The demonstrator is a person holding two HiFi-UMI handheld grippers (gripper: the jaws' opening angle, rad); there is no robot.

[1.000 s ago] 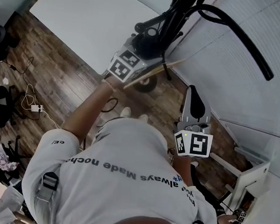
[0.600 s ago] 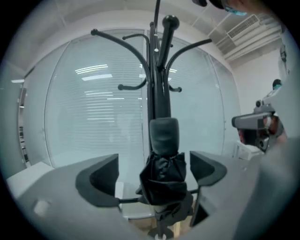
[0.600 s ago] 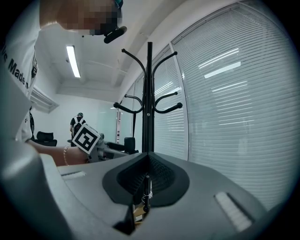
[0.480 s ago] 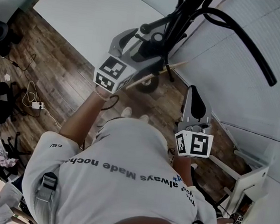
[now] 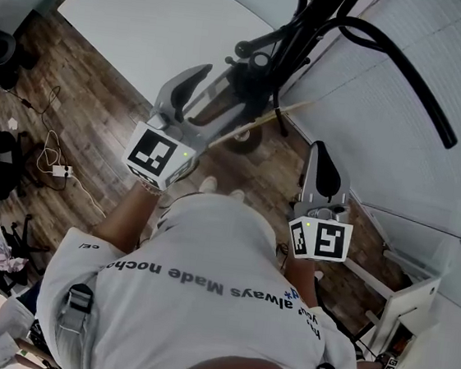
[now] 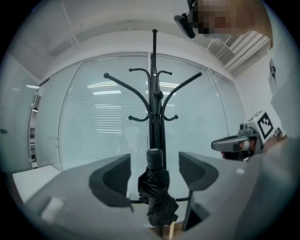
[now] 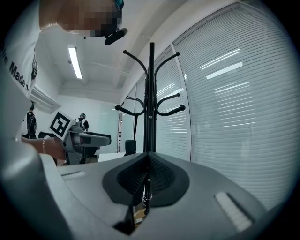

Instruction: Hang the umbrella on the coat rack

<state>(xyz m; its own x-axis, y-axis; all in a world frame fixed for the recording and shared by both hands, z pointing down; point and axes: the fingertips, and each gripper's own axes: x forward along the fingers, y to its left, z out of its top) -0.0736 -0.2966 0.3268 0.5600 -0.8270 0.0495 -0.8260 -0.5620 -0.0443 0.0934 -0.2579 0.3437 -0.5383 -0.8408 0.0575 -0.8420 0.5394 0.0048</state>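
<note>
Left gripper view looks between the jaws of the left hand-held gripper (image 6: 154, 162), which stand apart and have just been closing. Nothing is pressed between the pads. The folded black umbrella (image 6: 155, 190) shows in the gap but lies beyond them, untouched. It stands upright with its round cap on top, close against the pole of the coat rack (image 6: 154, 93) and below the lower hooks. No view shows what holds it there. Its lower end is cut off by the gripper's body, where a pale stick (image 6: 171, 230) pokes up beside it.

Right gripper view shows the right hand-held gripper (image 7: 149, 159) with its jaws together, pointed at the same rack. A thin dark stem (image 7: 145, 190) shows in the slit under the joined pads, too small to identify.

Head view has the person's shirt (image 5: 205, 259) filling the lower half. The rack's top runs off the upper edge there, and its base on the wooden floor (image 5: 98, 115) is partly covered by the left hand-held gripper. Closed blinds (image 7: 225, 93) stand behind the rack.
</note>
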